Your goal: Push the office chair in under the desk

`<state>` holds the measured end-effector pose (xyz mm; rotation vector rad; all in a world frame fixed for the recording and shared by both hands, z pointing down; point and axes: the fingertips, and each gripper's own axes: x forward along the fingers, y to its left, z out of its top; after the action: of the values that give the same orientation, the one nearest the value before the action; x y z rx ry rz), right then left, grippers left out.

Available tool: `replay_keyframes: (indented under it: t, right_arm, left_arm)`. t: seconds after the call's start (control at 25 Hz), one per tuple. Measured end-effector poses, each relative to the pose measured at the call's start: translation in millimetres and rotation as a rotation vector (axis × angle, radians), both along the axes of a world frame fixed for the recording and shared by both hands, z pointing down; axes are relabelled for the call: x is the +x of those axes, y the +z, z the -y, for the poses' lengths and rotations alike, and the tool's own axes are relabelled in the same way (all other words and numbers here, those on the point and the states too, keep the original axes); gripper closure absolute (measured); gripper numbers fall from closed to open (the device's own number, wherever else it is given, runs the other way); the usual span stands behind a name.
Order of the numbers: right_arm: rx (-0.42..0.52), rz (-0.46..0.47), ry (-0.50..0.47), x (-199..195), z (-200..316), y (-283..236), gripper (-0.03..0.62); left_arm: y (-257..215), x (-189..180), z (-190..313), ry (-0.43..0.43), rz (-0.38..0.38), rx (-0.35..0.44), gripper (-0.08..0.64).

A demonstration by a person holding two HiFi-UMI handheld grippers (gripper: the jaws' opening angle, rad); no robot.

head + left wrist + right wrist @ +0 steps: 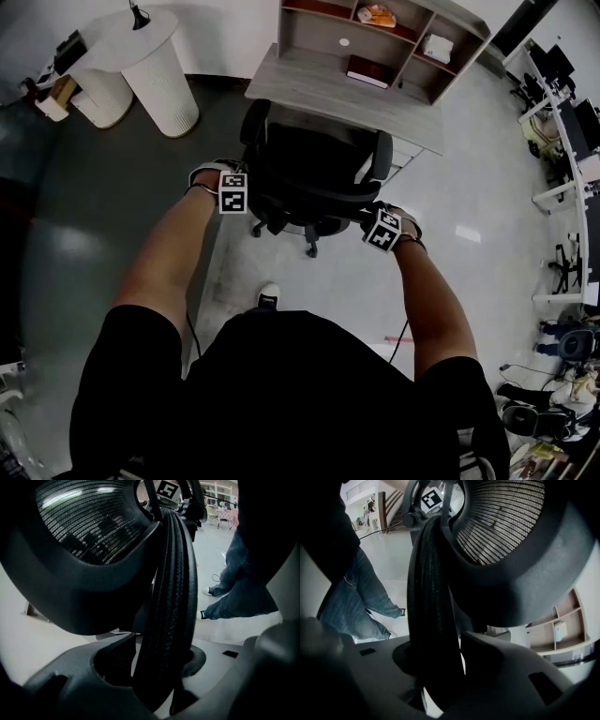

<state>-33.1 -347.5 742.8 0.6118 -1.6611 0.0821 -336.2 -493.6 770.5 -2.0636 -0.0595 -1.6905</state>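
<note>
Two grips hold the office chair [314, 173] by its backrest rim [171, 583], one at each side. The left gripper [246, 189] has its jaws part closed and pressed on the ribbed black edge. The right gripper [371, 223] clamps the same rim at the other side, about as wide. The chair faces the desk [328, 94] on the far side, with the front of its seat at, or just under, the near edge of the desk (the overlap is hard to read from above). Its armrests, backrest and wheeled base stand out on the floor [112, 216]. By my judgement the push is under way but mostly left to do.

On the desk stands a shelf unit [281, 33]. Its lower compartment holds a dark red book [368, 71], an upper one an orange thing [377, 15], and the right one a white box [437, 47]. Far left, well apart, stands a white ribbed drum [161, 80].
</note>
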Motion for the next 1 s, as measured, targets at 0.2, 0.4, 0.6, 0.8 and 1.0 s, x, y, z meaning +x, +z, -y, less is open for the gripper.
replay_keyframes:
  t: [0.2, 0.4, 0.6, 0.8, 1.0]
  right_arm:
    - [0.012, 0.010, 0.003, 0.0, 5.5, -2.5, 0.414]
    - [0.012, 0.006, 0.004, -0.6, 5.4, -0.1, 0.414]
    - [0.023, 0.003, 0.008, 0.5, 4.2, -1.5, 0.411]
    - [0.050, -0.001, 0.045, 0.2, 6.8, -5.4, 0.386]
    - [0.111, 0.007, 0.117, 4.4, 9.3, -14.5, 0.356]
  left_arm:
    - [-2.5, 3.4, 4.7, 0.016, -0.020, -0.003, 0.368]
    - [-1.5, 3.5, 5.1, 0.016, -0.031, 0.004, 0.368]
    - [-2.1, 4.2, 1.4, -0.010, -0.041, -0.002, 0.356]
    - [-3.4, 1.2, 1.0, -0.059, -0.038, -0.016, 0.315]
    - [-5.8, -4.0, 2.5, -0.101, -0.040, 0.003, 0.270]
